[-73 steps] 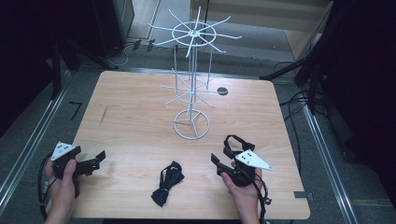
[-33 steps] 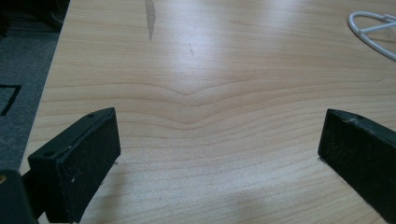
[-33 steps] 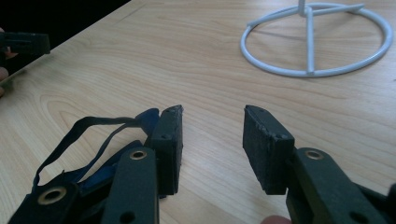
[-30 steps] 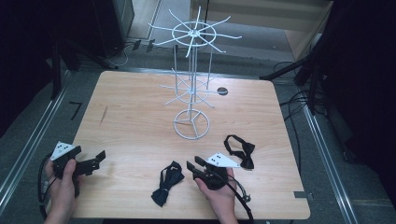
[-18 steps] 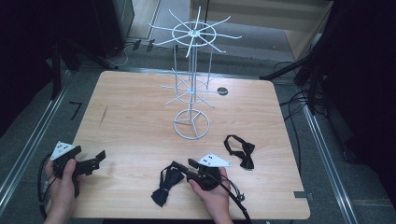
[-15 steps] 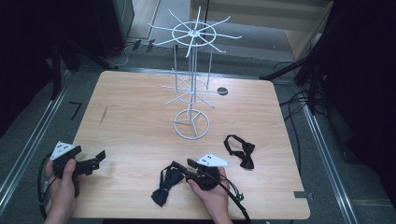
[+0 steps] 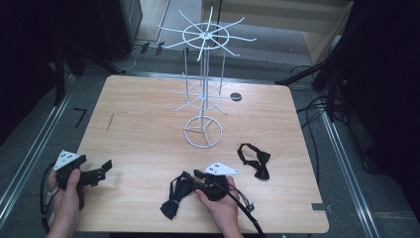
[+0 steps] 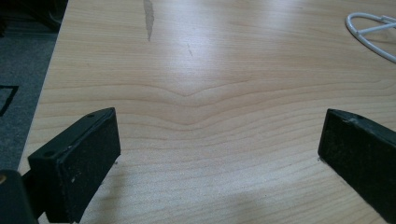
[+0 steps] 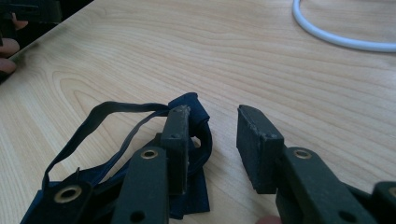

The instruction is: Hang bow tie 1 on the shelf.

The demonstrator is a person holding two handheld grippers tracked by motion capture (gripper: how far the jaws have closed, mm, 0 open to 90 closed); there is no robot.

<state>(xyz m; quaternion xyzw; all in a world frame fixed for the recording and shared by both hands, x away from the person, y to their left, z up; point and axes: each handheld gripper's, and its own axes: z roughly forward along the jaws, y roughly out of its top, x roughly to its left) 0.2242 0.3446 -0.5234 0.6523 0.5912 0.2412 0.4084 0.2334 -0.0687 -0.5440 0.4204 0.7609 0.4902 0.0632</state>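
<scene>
On the tabletop (image 7: 148,134), right tongs (image 9: 212,135) meet a dark bow tie (image 9: 191,140).
Jaws just closing, gap empty, tie against one jaw; left tongs (image 8: 217,149) gape wide.

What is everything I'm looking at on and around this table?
table: one, light wood, centre of the high view, on a grey floor
wire display stand: one, white, upright at the far middle of the table, round base and two tiers of spokes
near bow tie: one, dark blue with a strap, near edge, at the right gripper's jaws
far bow tie: one, black, lying alone on the right of the table
small round disc: one, dark, far right of the stand
cables: several, black, on the floor right of the table
left gripper: one, black, near left edge, jaws wide apart over bare wood
right gripper: one, black, jaws have just been closing, a gap left, one jaw against the near bow tie
</scene>
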